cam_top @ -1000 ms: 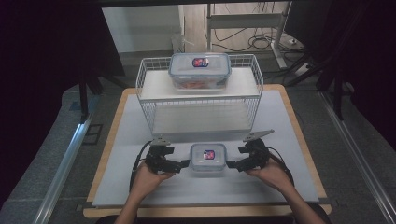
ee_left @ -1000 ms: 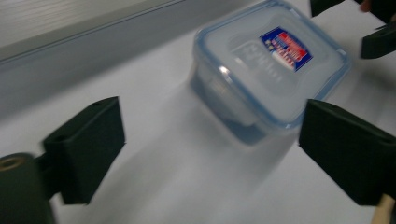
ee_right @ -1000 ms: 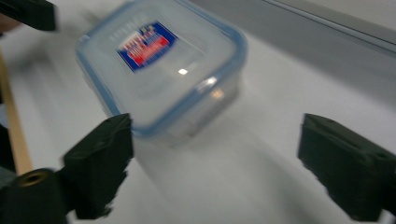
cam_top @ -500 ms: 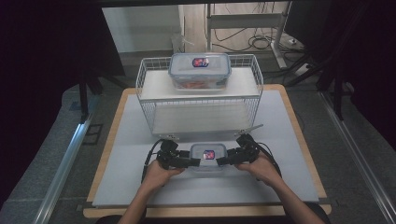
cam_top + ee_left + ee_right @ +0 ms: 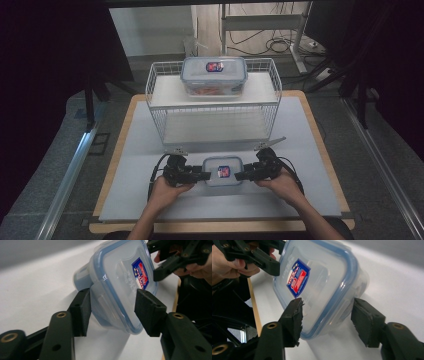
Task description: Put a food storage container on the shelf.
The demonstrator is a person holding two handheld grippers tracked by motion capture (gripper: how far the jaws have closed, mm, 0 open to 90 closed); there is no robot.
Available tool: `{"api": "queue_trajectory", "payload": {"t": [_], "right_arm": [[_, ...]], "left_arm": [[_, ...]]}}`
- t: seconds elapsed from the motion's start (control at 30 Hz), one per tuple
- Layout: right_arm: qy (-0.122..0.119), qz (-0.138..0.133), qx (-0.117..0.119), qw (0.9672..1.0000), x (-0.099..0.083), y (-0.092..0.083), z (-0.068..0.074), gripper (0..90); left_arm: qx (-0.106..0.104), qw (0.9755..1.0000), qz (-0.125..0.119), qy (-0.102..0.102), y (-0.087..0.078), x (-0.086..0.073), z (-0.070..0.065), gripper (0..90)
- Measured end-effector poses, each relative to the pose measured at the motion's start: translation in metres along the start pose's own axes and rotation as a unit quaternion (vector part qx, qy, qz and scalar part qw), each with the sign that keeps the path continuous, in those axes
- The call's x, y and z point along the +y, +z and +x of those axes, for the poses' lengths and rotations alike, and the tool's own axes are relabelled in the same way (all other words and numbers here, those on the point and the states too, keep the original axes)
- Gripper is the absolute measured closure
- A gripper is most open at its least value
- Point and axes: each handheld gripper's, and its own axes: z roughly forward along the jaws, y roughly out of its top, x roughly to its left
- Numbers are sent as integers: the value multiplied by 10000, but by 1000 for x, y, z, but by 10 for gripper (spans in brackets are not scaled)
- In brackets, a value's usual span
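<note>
A small clear container (image 5: 223,171) with a blue-rimmed lid and a red-and-blue sticker sits on the white table near the front edge. My left gripper (image 5: 206,176) reaches in from its left end and my right gripper (image 5: 239,176) from its right end. In the left gripper view the jaws (image 5: 112,297) straddle the container's (image 5: 120,277) end latch; they have just been closing, and the pads stand right at it without clearly pressing. In the right gripper view the jaws (image 5: 327,305) have also been closing around the container's (image 5: 319,277) other end, with a small gap at the right pad (image 5: 367,322).
A white wire rack (image 5: 212,107) stands behind the small container, with a larger clear lidded box (image 5: 214,75) on its top shelf. The white mat (image 5: 150,200) lies on a wooden board whose edge runs along the front. Dark stands flank the table.
Both grippers have come in from the sides to the small container's ends. Their jaws have narrowed around it. The container has stayed in place.
</note>
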Motion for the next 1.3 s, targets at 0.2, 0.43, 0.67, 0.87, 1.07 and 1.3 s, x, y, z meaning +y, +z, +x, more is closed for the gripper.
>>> {"api": "queue_trajectory", "payload": {"t": [0.2, 0.43, 0.67, 0.87, 1.07, 1.3], "right_arm": [[202, -149, 176, 9995, -4, -5, -2, 513], [287, -198, 272, 9990, -8, -8, -1, 546], [271, -227, 163, 9992, -9, -9, 4, 542], [188, -272, 47, 9994, -7, -10, 6, 541], [111, -478, 57, 9988, 0, -16, 10, 545], [-39, -737, 58, 9973, 19, -30, 18, 553]], "left_arm": [[-38, 10000, -71, 53, -4, -4, -3, 540], [-188, 9996, -181, -146, -4, -11, -2, 553], [-135, 9996, -184, -188, -4, -11, -5, 553], [-86, 9996, -173, -202, -4, -7, -6, 549], [-35, 9994, -333, -60, -15, 6, -10, 548], [-15, 9985, -549, 33, -29, 23, -15, 548]]}}
